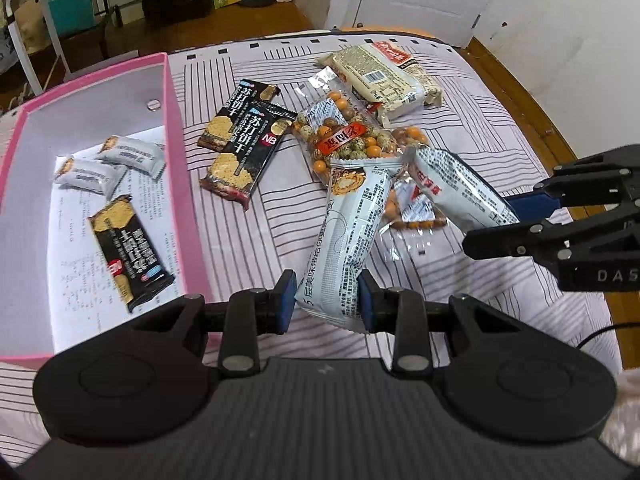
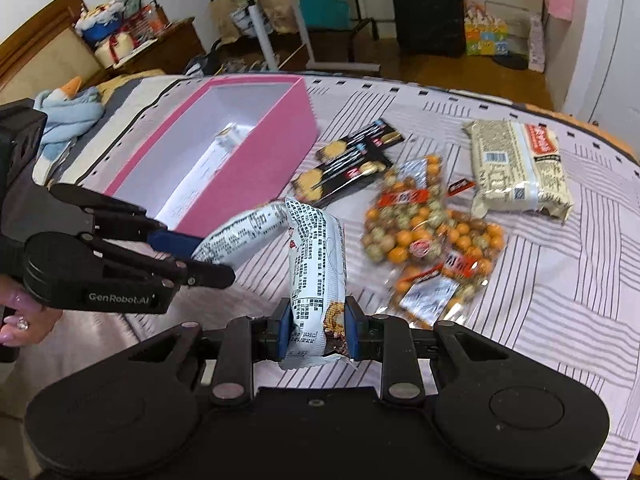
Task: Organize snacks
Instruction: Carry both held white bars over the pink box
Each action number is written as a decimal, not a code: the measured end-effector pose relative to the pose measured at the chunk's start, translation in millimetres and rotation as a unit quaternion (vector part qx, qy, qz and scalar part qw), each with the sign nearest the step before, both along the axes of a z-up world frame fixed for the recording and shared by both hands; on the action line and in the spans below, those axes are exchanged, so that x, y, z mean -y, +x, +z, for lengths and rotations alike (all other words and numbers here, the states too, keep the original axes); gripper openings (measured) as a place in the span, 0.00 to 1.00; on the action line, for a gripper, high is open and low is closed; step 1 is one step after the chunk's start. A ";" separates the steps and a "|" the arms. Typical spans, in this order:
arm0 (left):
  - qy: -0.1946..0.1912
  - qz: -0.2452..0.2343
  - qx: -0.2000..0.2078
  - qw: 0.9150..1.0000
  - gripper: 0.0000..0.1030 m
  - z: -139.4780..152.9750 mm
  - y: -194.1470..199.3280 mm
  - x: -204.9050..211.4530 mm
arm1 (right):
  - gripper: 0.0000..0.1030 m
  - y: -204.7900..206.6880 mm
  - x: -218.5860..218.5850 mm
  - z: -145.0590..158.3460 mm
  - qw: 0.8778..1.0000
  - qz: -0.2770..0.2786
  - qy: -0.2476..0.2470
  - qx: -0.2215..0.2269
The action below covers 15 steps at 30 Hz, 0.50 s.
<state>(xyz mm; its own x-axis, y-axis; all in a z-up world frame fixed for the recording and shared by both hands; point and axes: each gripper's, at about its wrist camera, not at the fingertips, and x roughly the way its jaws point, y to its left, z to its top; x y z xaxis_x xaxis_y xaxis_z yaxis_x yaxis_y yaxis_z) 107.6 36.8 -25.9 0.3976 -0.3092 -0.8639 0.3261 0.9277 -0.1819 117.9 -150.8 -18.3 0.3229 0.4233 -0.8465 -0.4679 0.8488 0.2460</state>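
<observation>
Two white roll-cake packets are pinched aloft over the striped bedsheet [image 1: 460, 312], one in the left gripper [image 1: 327, 300], one in the right gripper [image 2: 316, 330]. The pink box [image 1: 176, 128], just left, holds two small white packets [image 1: 108, 164] and one soda-cracker pack [image 1: 130, 248]. Still out: soda crackers [image 1: 244, 148], coated peanuts [image 1: 344, 136], a beige wafer pack [image 1: 384, 76]. The box's near wall looks likely to demand a lift; its middle appears free.
</observation>
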 end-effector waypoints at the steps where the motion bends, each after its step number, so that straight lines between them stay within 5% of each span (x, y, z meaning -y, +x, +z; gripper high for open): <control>1: 0.001 -0.002 0.002 1.000 0.30 3.0 -3.5 -2.3 | 0.30 -2.7 -1.2 3.0 1.000 0.004 0.002 -0.006; 15: -0.005 0.030 0.010 0.999 0.30 28.0 -34.3 -58.4 | 0.30 -17.2 -42.4 26.5 0.998 0.050 0.037 -0.031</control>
